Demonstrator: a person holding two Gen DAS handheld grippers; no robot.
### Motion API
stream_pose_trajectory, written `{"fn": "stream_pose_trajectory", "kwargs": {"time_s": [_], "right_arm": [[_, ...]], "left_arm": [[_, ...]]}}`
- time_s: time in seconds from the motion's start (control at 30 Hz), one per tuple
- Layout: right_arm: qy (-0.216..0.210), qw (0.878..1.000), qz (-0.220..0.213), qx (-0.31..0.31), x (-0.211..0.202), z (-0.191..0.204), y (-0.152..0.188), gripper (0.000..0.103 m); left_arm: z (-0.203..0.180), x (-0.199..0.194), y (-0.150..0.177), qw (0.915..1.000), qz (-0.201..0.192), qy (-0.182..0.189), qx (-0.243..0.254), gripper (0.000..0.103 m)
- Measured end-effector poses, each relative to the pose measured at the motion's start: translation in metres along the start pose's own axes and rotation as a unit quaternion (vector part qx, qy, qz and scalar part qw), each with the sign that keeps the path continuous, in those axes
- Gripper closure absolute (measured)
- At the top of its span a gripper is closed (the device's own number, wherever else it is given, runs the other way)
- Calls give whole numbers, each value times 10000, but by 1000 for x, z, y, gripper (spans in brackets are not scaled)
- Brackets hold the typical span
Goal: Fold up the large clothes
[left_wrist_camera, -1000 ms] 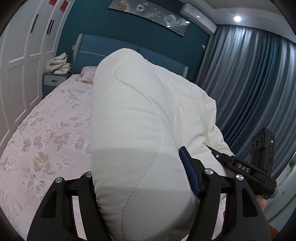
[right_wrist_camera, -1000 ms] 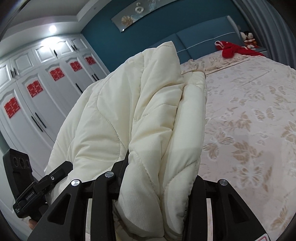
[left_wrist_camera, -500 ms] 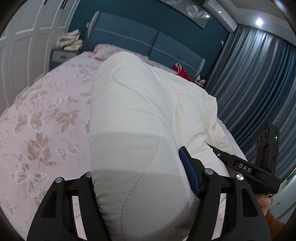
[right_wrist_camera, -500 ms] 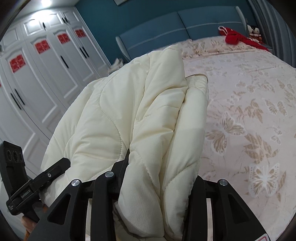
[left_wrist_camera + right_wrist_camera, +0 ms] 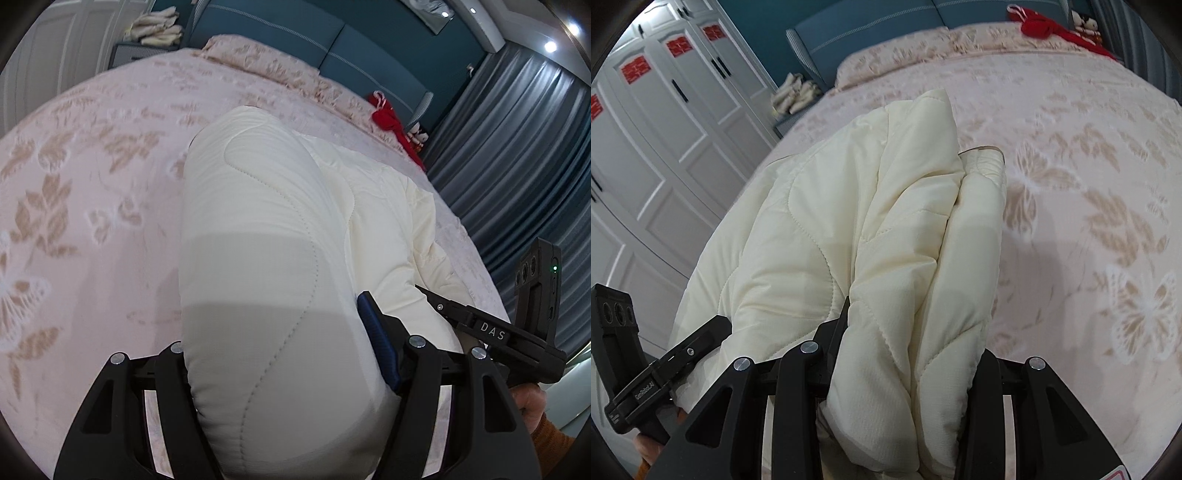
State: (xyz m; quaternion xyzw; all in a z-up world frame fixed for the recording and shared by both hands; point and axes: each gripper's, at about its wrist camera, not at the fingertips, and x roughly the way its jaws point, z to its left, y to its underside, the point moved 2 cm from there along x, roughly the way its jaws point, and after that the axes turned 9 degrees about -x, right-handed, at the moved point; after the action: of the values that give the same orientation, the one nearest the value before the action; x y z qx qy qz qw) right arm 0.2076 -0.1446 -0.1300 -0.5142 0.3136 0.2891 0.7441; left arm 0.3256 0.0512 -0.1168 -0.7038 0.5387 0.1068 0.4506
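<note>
the bed (image 5: 110,184) spreads beyond the fingers, covered in a pale pink spread with tan butterflies and leaves. a red garment (image 5: 1045,26) lies on it far ahead of the fingers, near the blue headboard (image 5: 280,33).

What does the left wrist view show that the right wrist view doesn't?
Only the left wrist view: grey-blue pleated curtains and lit ceiling spotlights. Only the right wrist view: white wardrobe doors with red paper squares. Both: the cream quilted padded garment, clamped by the left gripper and right gripper, the pink butterfly-print bedspread, the blue headboard and a red cloth item.
</note>
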Motion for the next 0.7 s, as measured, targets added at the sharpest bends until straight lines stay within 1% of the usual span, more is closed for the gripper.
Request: {"fn": "stream_pose_trajectory", "kwargs": {"time_s": [0.23, 0.47, 0.7], "right_arm": [[-18, 10000, 21, 14, 13, -5, 11, 67], [-12, 10000, 13, 56, 21, -9, 18, 64], [14, 9999, -36, 152, 26, -11, 22, 60]], "left_arm": [[13, 11, 13, 10000, -87, 26, -36, 35], [20, 19, 20, 9998, -172, -9, -44, 30], [20, 22, 23, 9997, -214, -87, -3, 28]]}}
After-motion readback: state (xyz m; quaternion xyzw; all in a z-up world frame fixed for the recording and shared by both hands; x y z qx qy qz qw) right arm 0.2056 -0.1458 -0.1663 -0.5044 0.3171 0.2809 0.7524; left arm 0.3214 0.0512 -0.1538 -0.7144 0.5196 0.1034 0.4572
